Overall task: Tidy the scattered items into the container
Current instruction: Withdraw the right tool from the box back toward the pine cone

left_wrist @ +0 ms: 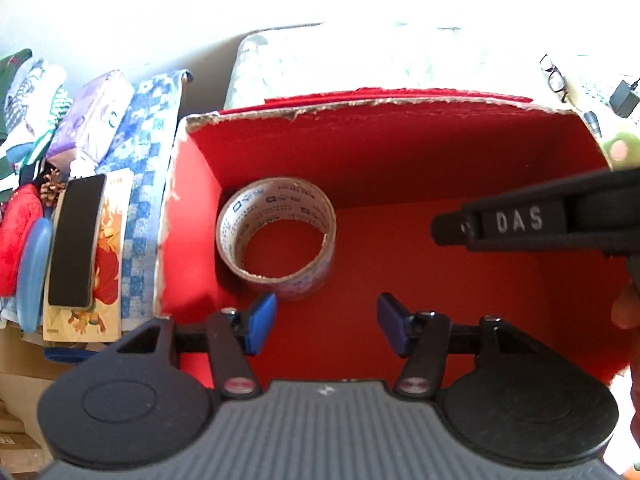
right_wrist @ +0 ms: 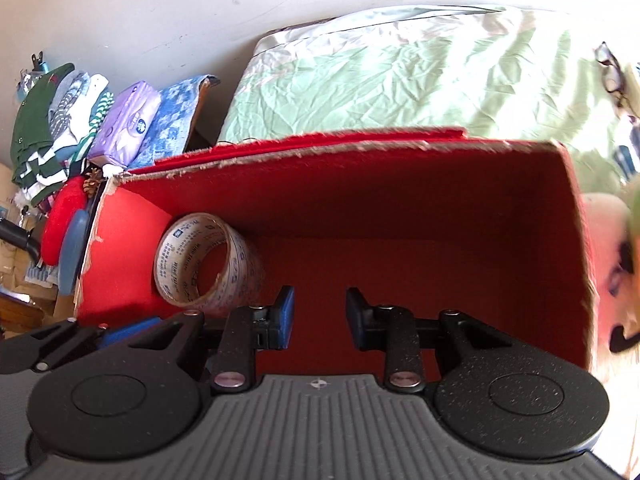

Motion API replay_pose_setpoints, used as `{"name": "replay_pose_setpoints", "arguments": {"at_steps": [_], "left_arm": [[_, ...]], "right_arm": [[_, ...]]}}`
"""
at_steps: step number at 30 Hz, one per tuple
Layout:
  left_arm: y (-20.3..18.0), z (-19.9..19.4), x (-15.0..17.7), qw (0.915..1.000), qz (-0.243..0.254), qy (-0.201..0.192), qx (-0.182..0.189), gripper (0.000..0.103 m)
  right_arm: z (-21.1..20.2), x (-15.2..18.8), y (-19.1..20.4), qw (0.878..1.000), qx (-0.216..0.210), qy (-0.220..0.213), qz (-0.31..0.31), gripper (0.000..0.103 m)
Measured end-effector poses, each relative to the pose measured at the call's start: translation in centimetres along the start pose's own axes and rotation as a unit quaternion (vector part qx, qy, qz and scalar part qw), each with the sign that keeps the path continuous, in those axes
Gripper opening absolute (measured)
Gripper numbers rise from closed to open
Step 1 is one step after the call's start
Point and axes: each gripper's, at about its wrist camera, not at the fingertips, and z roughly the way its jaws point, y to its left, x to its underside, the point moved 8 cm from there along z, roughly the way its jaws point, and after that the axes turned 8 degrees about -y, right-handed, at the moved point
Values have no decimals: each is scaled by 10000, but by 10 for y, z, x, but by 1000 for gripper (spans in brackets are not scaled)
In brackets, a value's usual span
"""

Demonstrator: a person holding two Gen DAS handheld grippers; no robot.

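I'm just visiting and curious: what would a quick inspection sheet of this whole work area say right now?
Surface: red floor of the box, mostly bare; what the box stands on is hidden.
Job's things: red box, open top, frayed rim; tape roll inside, at its left wall.
Clutter: black eraser-like block on a picture card, pine cone, purple packet, folded clothes, all left of the box.
Grippers: left gripper and right gripper both open, empty, over the box.
Cables: black plug adapter beyond the box, at right.
Surroundings: pale green bedding, white wall, eyeglasses.
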Motion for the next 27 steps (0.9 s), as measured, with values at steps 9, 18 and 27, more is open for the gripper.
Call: {"name": "replay_pose_setpoints", "arguments": {"at_steps": [9, 18, 27], "left_arm": [[13, -15, 1, 9971, 249, -632, -356, 87], [11, -43, 14, 9956, 58, -862, -357, 95], [12, -65, 21, 9930, -44, -1021, -595, 103]], "right_arm": [[-35, 26, 2, 9980, 368, -508, 109, 32], [-70, 47, -3, 9917, 573, -1062, 440, 32], [-101, 54, -2, 9885, 487, -1368, 428, 33]]}}
